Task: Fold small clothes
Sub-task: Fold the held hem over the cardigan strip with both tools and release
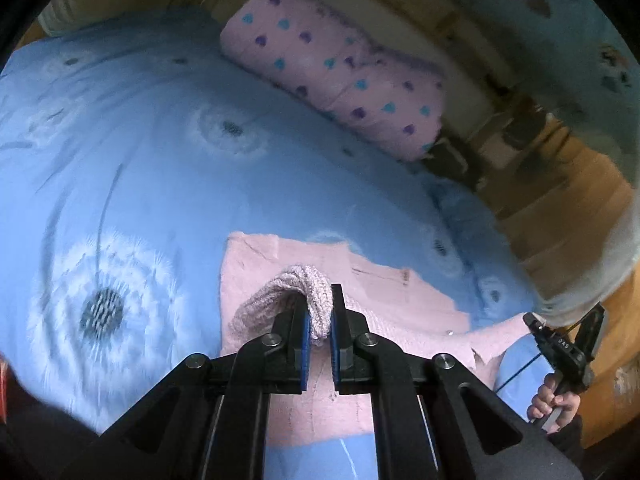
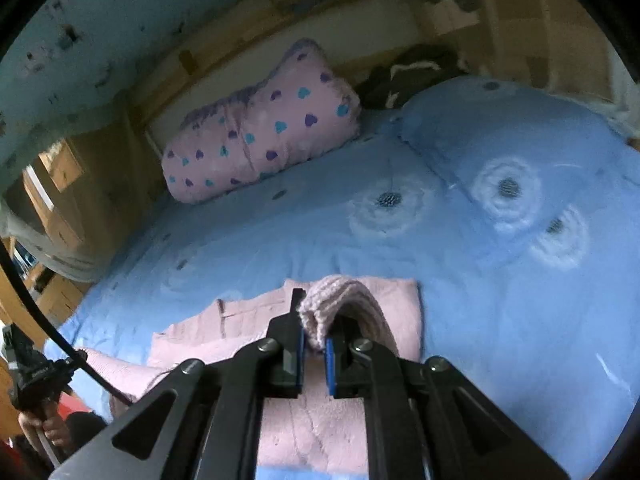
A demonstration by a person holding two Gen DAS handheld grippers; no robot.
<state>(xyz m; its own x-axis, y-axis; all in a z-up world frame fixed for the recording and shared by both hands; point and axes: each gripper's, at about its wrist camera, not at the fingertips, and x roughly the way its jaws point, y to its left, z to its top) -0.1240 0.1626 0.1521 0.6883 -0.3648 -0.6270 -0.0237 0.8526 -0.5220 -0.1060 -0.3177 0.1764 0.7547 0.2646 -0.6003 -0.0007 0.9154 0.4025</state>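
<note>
Both claws, left claw (image 1: 320, 320) and right claw (image 2: 314, 330), pinch ribbed edges of the soft, light pink knit sweater (image 1: 360, 292) lying low-centre on the bed (image 1: 160, 160), which I judge floppy, best held by those edges.

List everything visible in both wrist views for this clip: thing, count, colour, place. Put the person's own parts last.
knit garment: one, pale pink, flat on the bedspread, its edge pinched up by both grippers.
bedspread: one, blue with white dandelion print, covering the bed.
pillow: one, pink with blue and purple hearts, far edge of the bed.
dark clothing: one heap, beside the pillow.
left hand-held gripper: black, blue pads, shut on knit.
right hand-held gripper: same, shut on knit.
hand: gripping the right gripper's handle.
</note>
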